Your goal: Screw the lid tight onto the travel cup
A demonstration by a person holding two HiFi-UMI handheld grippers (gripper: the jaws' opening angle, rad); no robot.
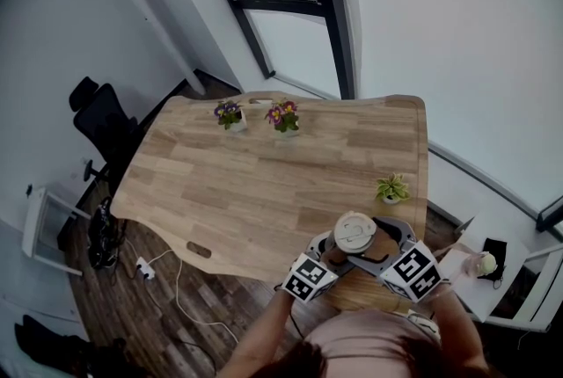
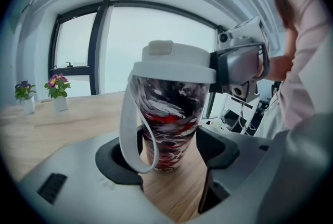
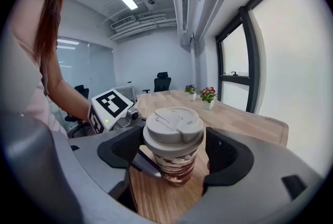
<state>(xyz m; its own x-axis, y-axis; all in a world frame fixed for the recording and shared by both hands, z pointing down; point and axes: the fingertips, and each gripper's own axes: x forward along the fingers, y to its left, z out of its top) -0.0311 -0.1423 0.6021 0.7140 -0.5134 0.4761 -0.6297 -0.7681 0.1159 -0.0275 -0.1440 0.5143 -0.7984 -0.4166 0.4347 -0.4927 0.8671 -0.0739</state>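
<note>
The travel cup (image 1: pixel 354 233) stands at the near right edge of the wooden table (image 1: pixel 264 183), its white lid (image 1: pixel 354 229) on top. In the left gripper view the cup's red, black and white body (image 2: pixel 169 124) sits between my left gripper's (image 2: pixel 169 152) pads, which press its lower part. A grey strap (image 2: pixel 127 129) hangs from the lid (image 2: pixel 174 64). My right gripper (image 3: pixel 174 147) is shut on the lid (image 3: pixel 173 125), a pad on each side of the rim. From the head view, the left gripper (image 1: pixel 334 255) and the right gripper (image 1: pixel 374 246) meet at the cup.
Two flowering pot plants (image 1: pixel 230 114) (image 1: pixel 283 116) stand at the table's far edge and a small green plant (image 1: pixel 392 188) near its right edge. A black office chair (image 1: pixel 101 117) is at the left. A white side table (image 1: pixel 479 266) stands to the right.
</note>
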